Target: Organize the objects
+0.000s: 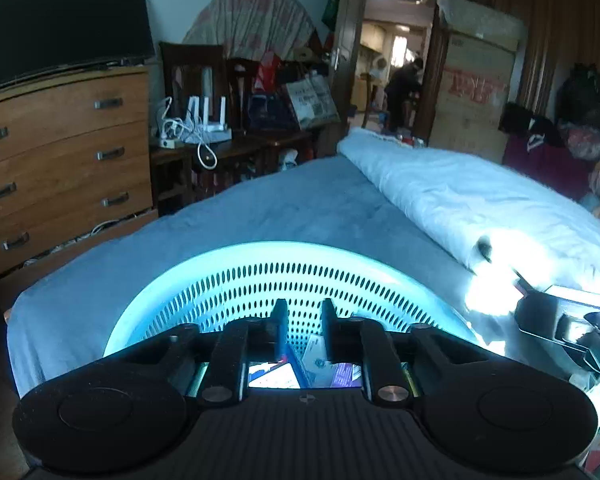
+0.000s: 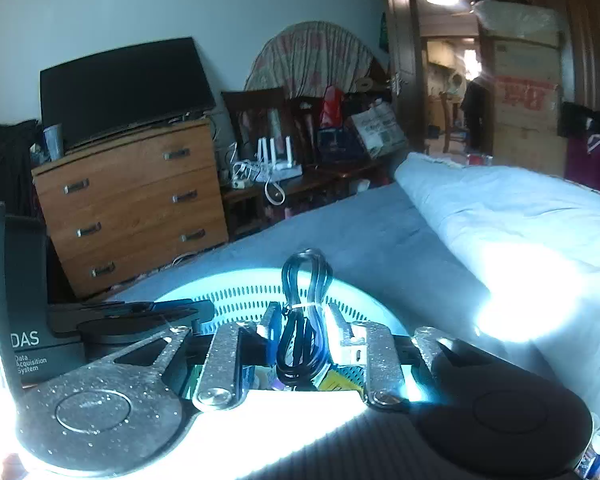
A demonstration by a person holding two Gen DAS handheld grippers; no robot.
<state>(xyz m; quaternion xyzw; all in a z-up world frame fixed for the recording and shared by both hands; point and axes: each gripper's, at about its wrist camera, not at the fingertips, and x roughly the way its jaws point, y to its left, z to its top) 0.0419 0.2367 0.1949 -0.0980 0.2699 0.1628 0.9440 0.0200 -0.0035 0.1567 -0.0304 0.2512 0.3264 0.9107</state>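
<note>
Left wrist view. The left gripper [image 1: 303, 320] hangs over a pale blue perforated basket [image 1: 204, 276] that sits on a blue-grey bedspread [image 1: 300, 200]. Its two black fingers [image 1: 279, 320] stand a little apart, and nothing lies between them; only the basket's slotted wall shows through the gap. Small packets and cards [image 1: 320, 364] lie at the bottom of the basket, just beneath the fingers. A rolled white quilt [image 1: 460, 200] runs along the bed to the right. The right gripper [image 1: 572, 332] enters at the right edge, beside the basket rim; its jaws cannot be read from here. A wooden chest of drawers [image 1: 68, 152] with a dark screen [image 1: 60, 24] on top stands to the left of the bed.

Right wrist view. The right gripper [image 2: 300, 320] is also over the basket [image 2: 236, 292]. A coiled black cable [image 2: 304, 320], bound by a white tie, stands upright between its fingers [image 2: 336, 324]. The fingers flank the coil closely, but whether the pads press on it cannot be told. The left gripper's body [image 2: 140, 316] lies at the left, near the basket rim. Strong sunlight washes out the quilt [image 2: 520, 240].
</note>
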